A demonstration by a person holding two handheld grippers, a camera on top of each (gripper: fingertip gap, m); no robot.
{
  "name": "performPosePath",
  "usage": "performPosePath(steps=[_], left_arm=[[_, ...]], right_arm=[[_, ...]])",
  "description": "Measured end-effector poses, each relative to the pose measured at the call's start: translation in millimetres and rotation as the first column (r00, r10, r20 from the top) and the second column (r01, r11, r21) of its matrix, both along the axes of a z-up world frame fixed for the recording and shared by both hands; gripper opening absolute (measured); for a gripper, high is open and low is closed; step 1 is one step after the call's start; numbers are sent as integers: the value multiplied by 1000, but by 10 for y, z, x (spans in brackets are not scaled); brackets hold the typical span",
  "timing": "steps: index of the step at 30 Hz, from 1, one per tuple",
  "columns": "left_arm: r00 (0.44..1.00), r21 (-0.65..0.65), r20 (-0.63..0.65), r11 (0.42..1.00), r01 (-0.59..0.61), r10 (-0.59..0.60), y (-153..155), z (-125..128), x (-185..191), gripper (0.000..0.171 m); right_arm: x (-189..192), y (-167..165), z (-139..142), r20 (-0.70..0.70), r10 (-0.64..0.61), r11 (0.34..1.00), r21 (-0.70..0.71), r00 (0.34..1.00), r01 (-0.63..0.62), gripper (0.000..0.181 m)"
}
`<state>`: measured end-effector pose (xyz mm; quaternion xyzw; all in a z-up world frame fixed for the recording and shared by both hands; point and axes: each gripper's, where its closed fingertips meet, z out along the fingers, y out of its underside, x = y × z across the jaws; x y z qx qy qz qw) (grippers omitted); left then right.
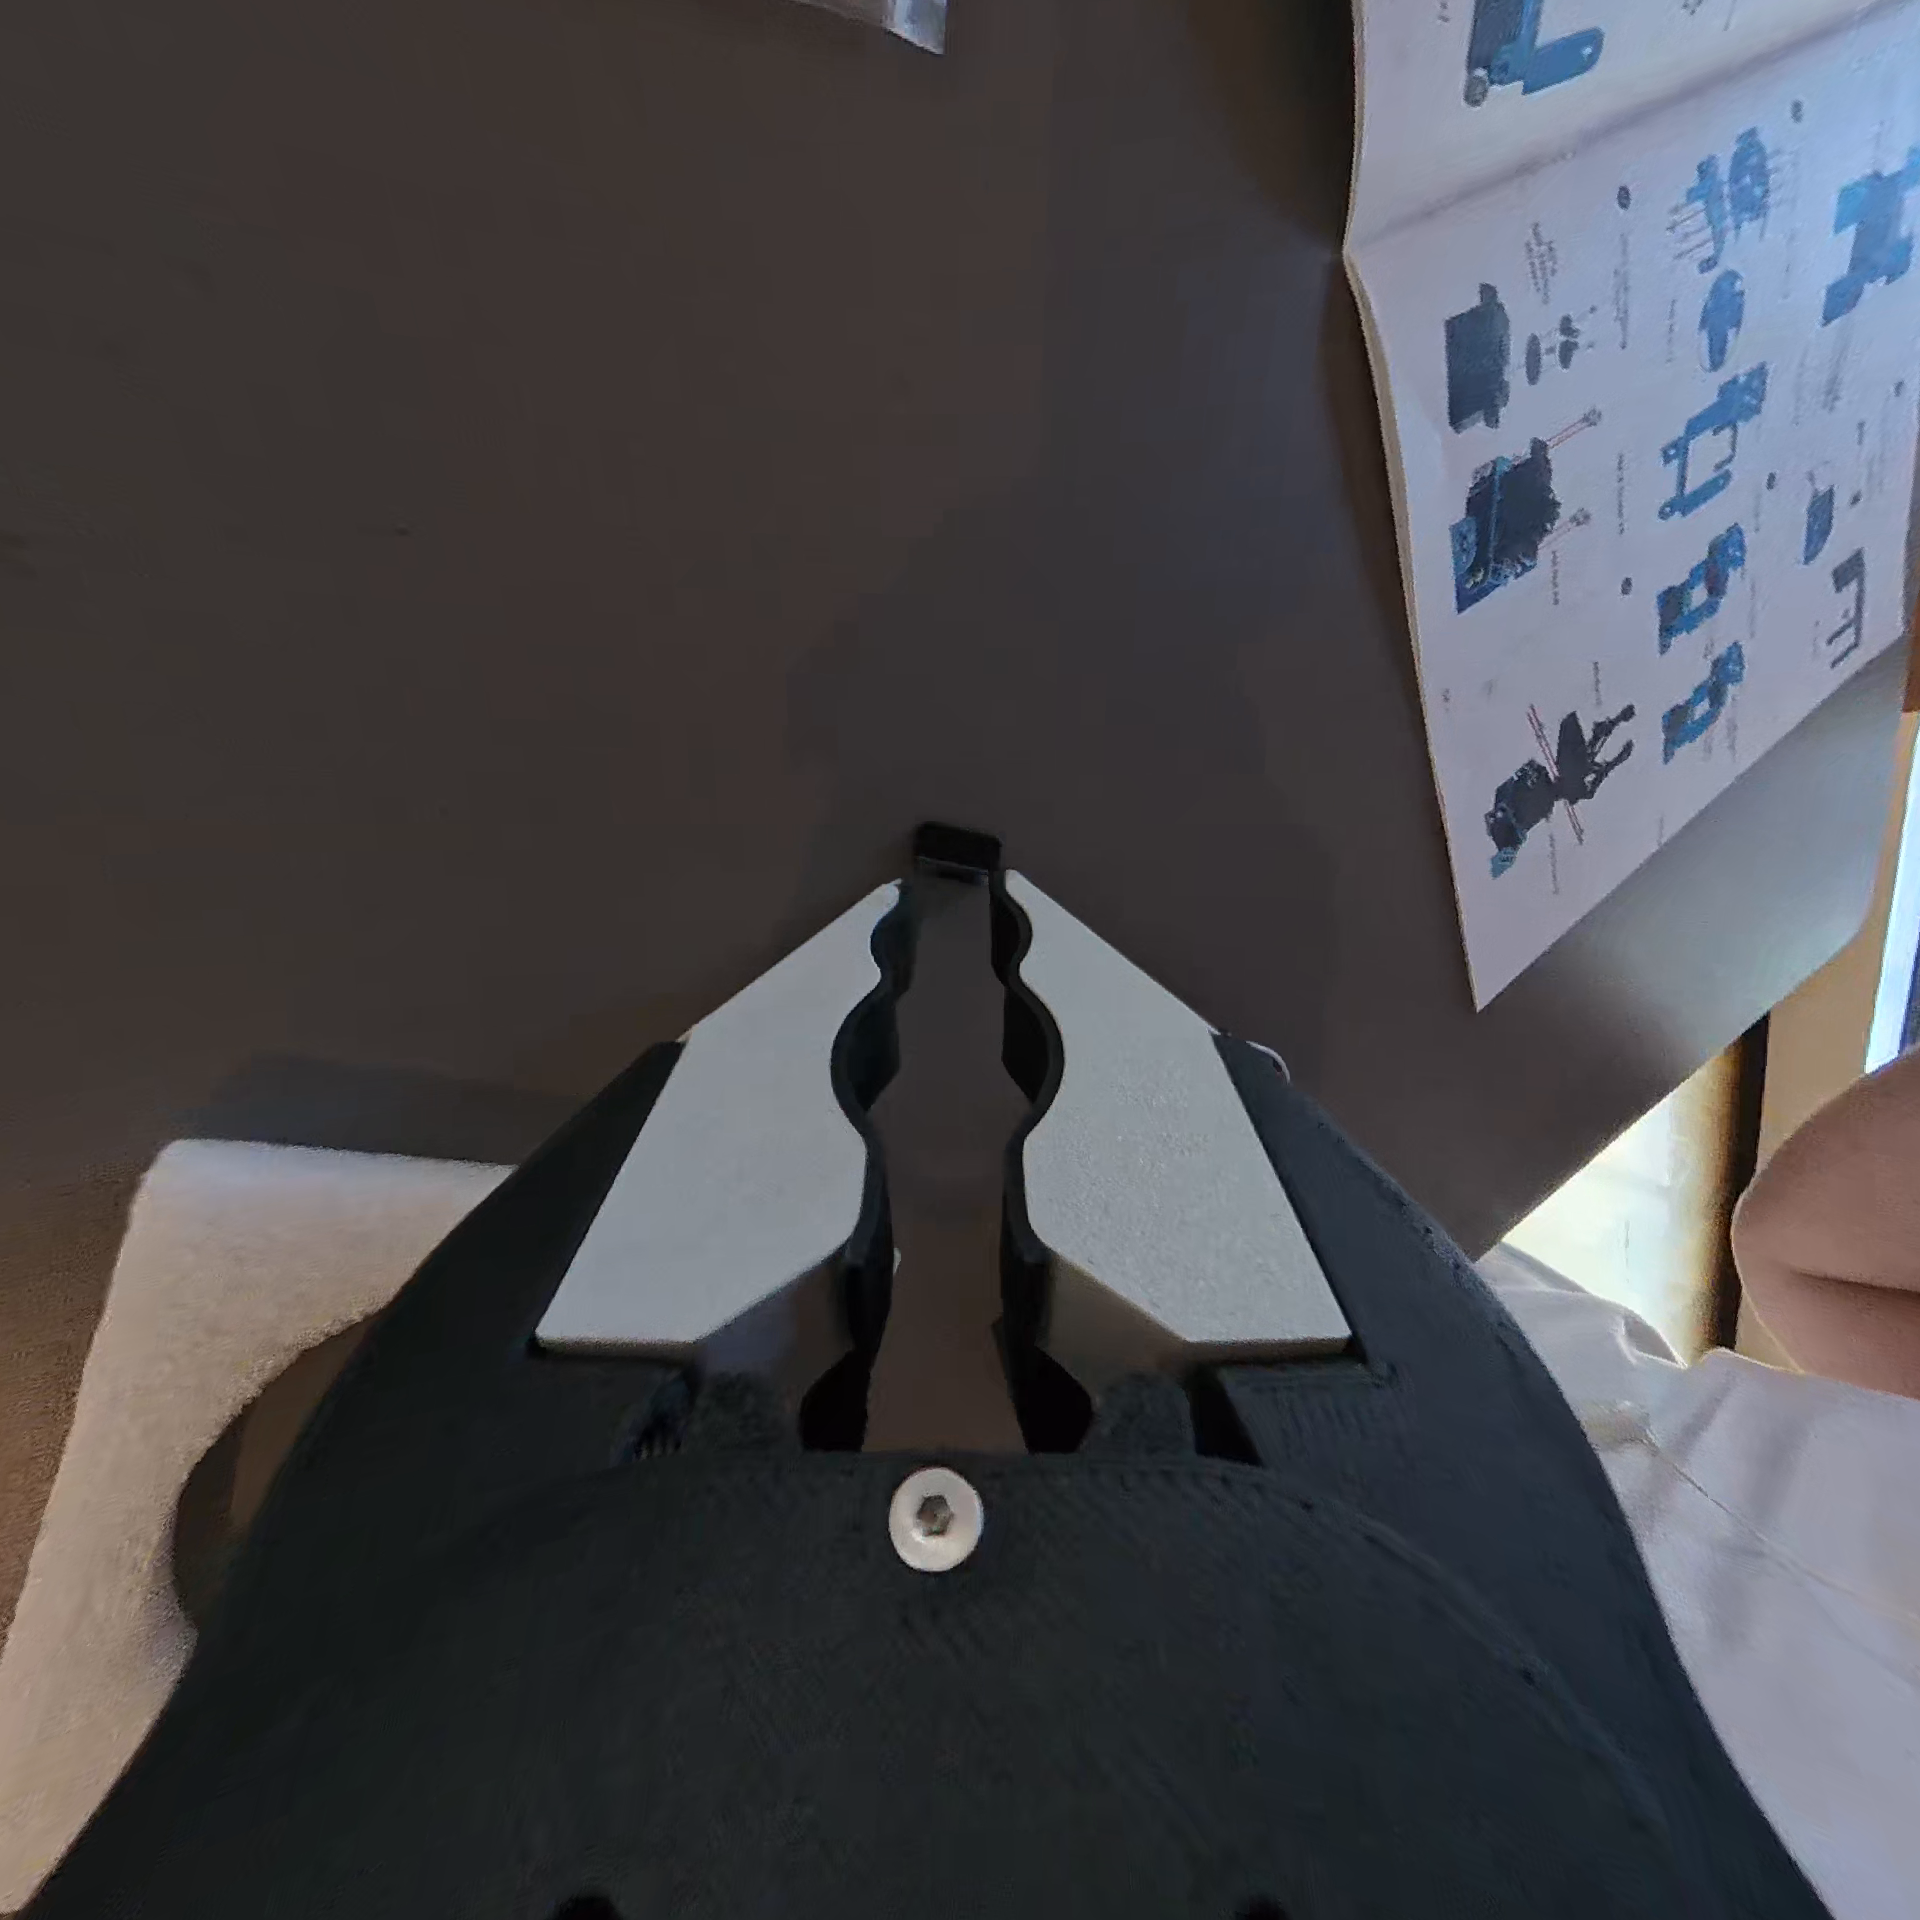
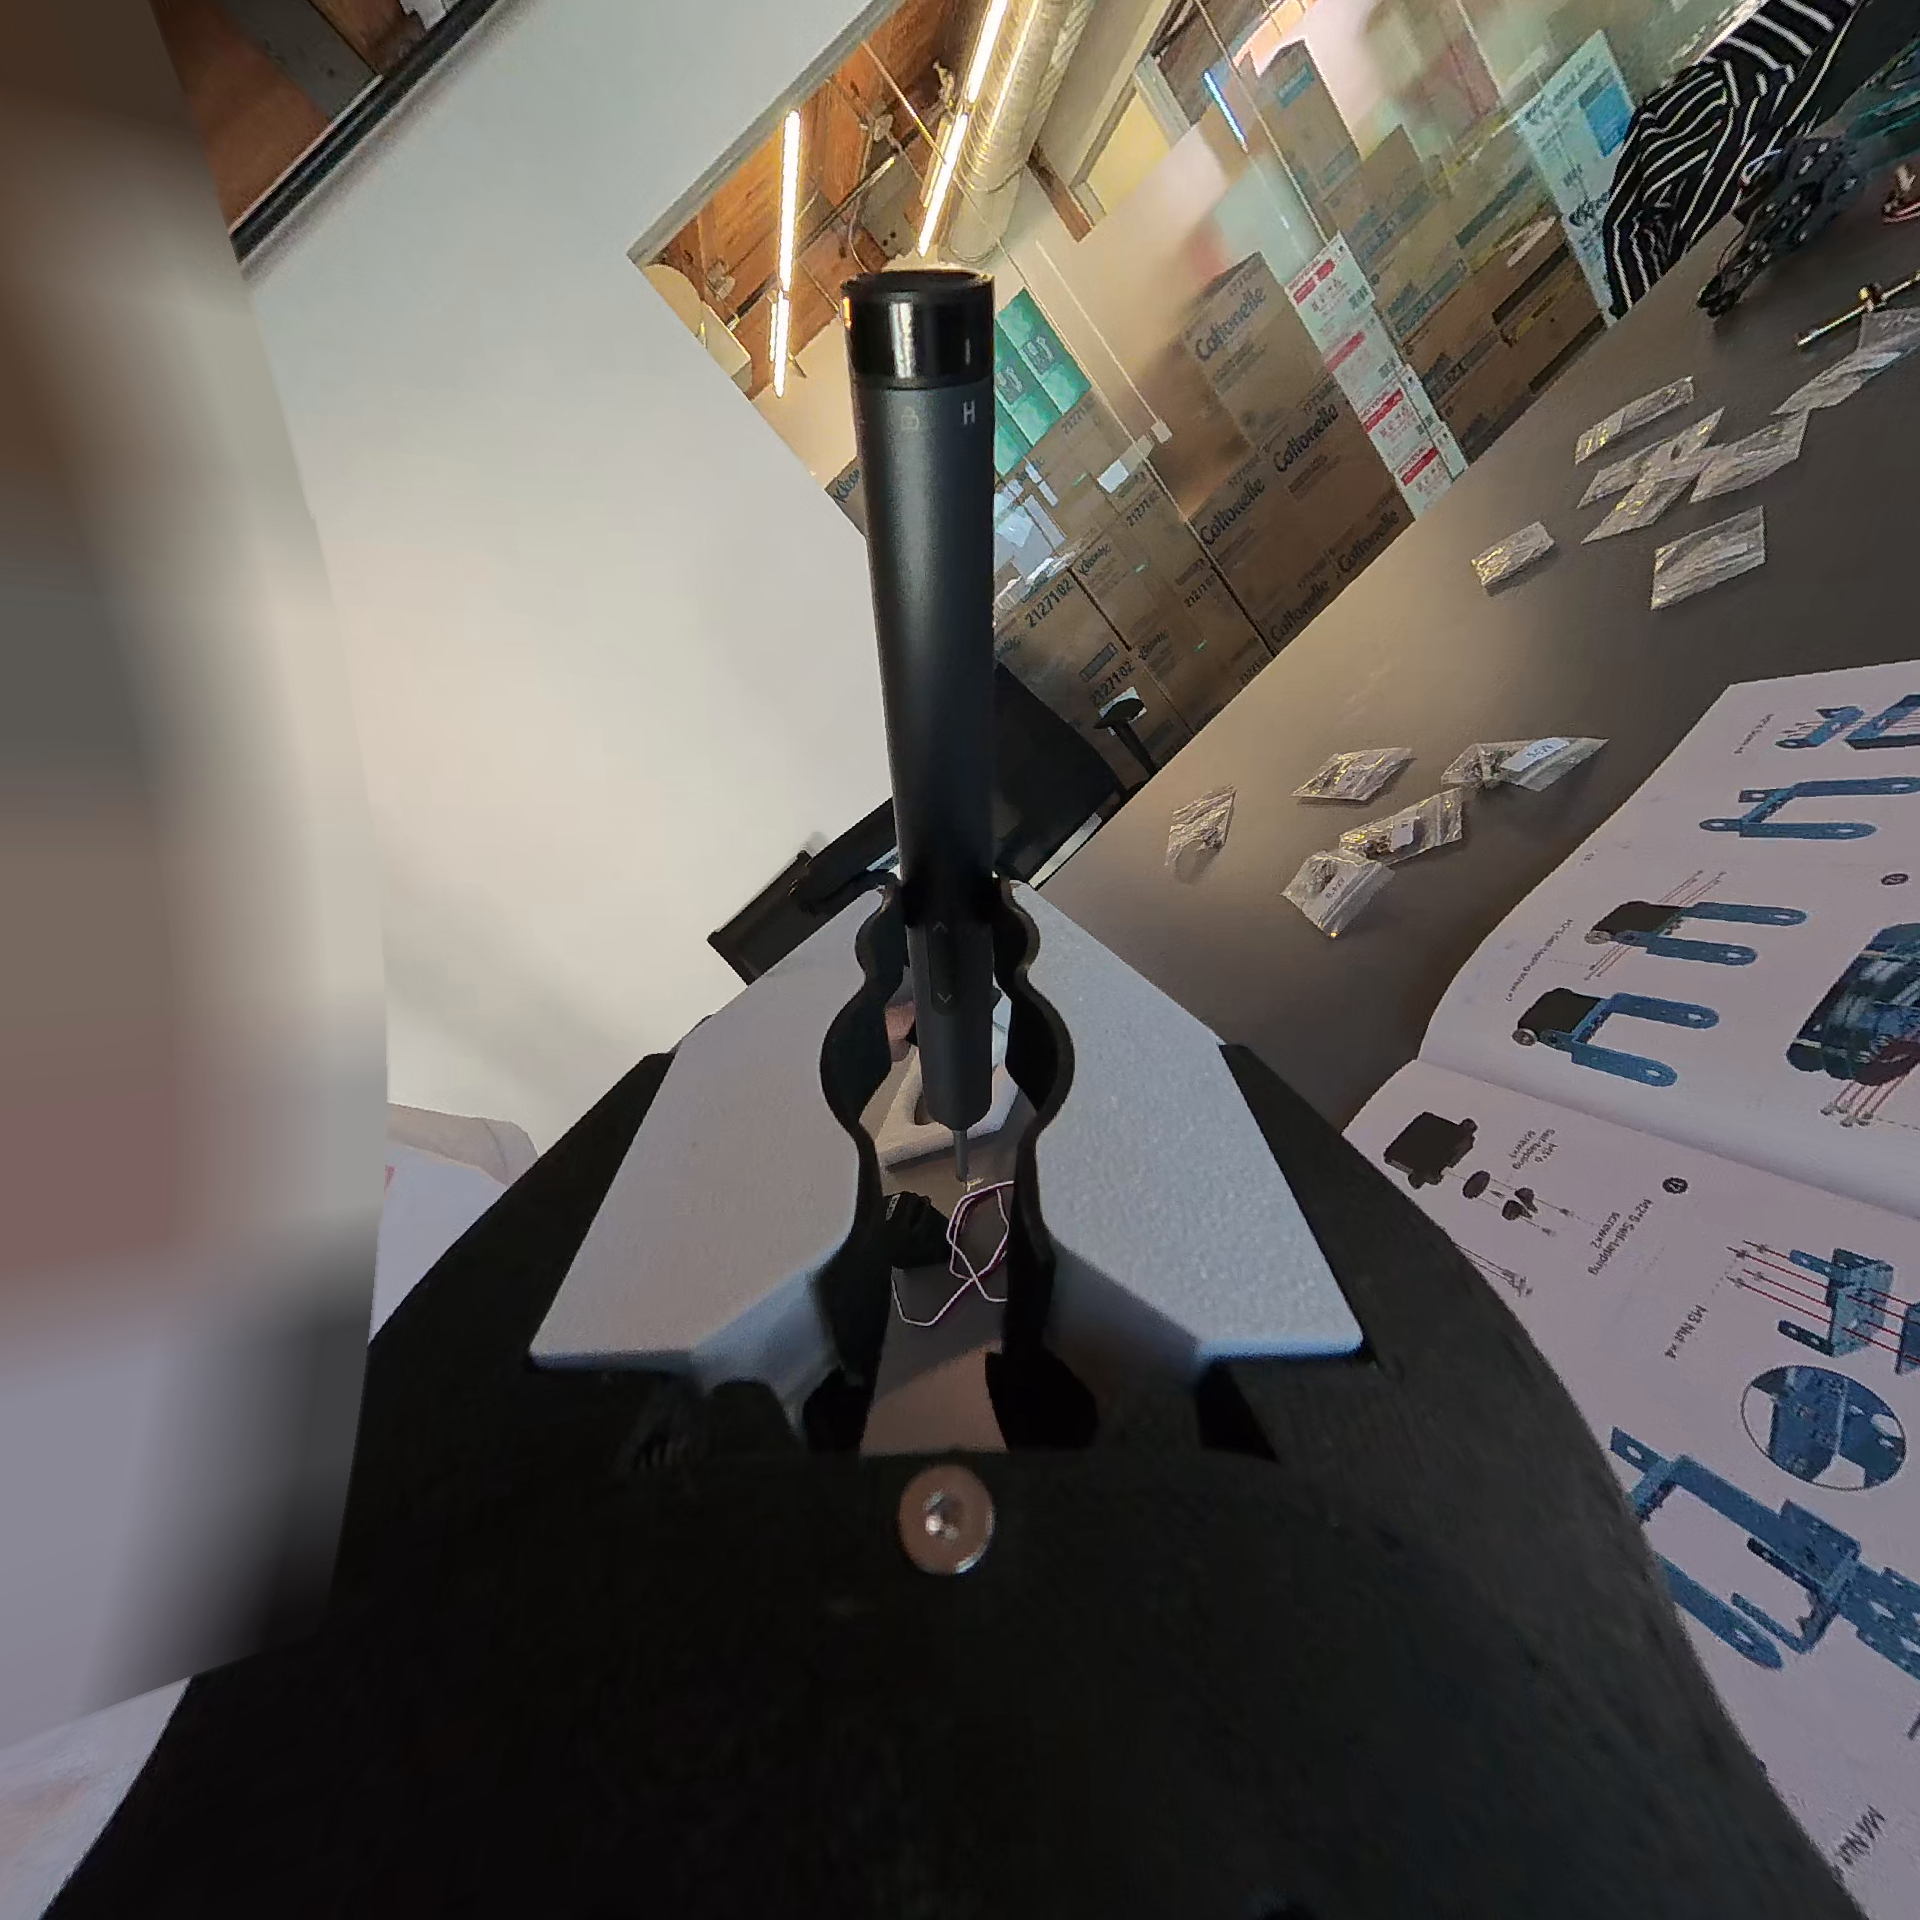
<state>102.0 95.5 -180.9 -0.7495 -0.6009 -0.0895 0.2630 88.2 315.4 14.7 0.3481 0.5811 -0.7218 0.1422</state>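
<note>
My left gripper (image 1: 954, 883) is shut on a small black part (image 1: 954, 847) pinched at its fingertips, held close over the dark grey table (image 1: 520, 520). My right gripper (image 2: 951, 899) is shut on a dark grey pen-shaped electric screwdriver (image 2: 925, 582), which stands upright between the fingers with its thin bit (image 2: 963, 1153) pointing down. Below the bit lie a small black part (image 2: 914, 1231) and thin pink and white wires (image 2: 977, 1262).
An open instruction booklet (image 1: 1621, 499) with blue part drawings lies at the right; it also shows in the right wrist view (image 2: 1662, 1195). Several small clear parts bags (image 2: 1340, 883) are spread over the table. White foam (image 1: 208, 1351) lies at lower left. A person's hand (image 1: 1829, 1195) is at the right edge. Spacing between my two grippers at the tips: around 30 cm.
</note>
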Motion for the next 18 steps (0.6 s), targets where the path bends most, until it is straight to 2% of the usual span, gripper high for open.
performPosePath(steps=[6, 13, 18], left_arm=[[1000, 21, 16, 1000, -3, 3, 27, -27, -16, 8], [997, 17, 45, 998, 55, -56, 44, -93, 47, 0], [978, 20, 31, 979, 203, -204, 60, -92, 133, 0]], right_arm=[[16, 65, 0, -4, -9, 1000, -2, 1000, 9, 15], [43, 61, -15, -4, -7, 1000, 11, 1000, 7, 15], [55, 28, -7, -3, 1, 1000, 18, 1000, -1, 15]])
